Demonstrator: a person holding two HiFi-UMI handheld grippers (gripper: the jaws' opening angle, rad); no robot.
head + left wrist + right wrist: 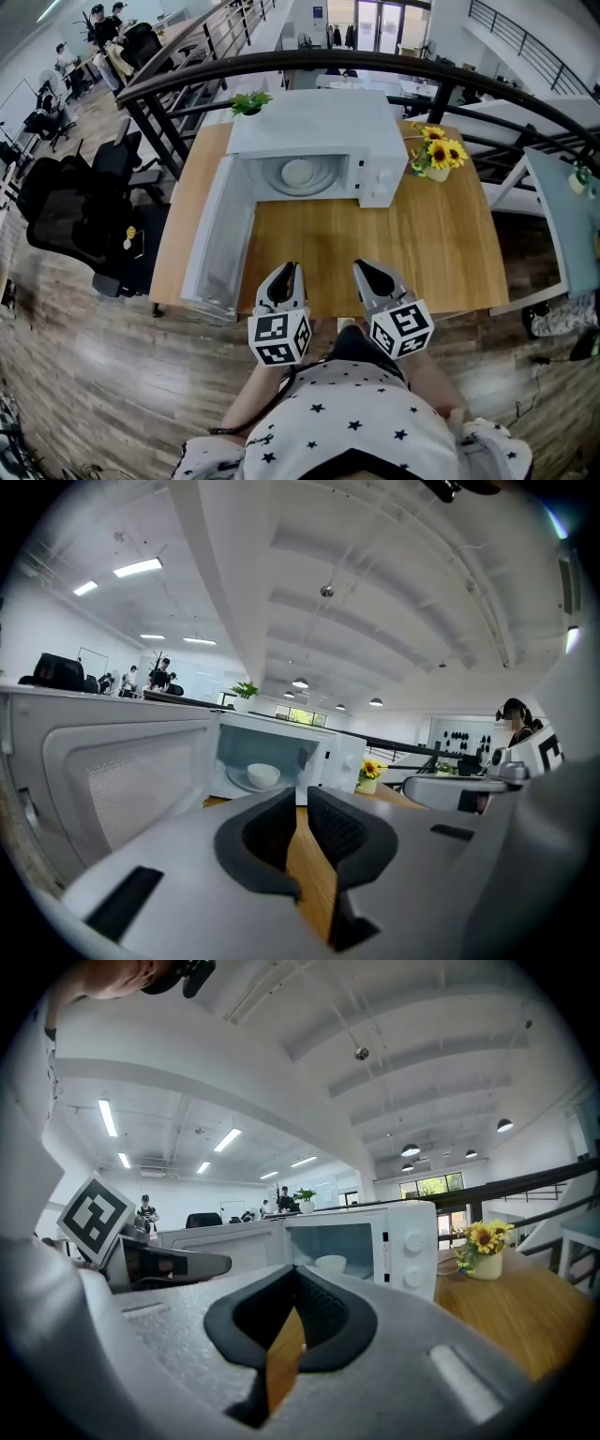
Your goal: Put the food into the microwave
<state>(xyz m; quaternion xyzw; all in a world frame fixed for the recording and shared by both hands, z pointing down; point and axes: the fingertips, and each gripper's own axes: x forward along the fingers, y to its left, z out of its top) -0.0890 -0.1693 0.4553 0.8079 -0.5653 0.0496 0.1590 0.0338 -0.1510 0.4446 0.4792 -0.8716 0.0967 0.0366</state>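
Head view steeply down over table; both gripper views low, level, toward open microwave.

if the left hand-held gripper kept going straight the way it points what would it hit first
Probably the open white microwave: the shut left hand-held gripper aims across the wooden tabletop into its cavity, toward the white bowl inside. Depth is unclear; it might graze the table first.

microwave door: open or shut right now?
Open. The microwave door is swung fully out to the left, and the white bowl inside is in plain view.
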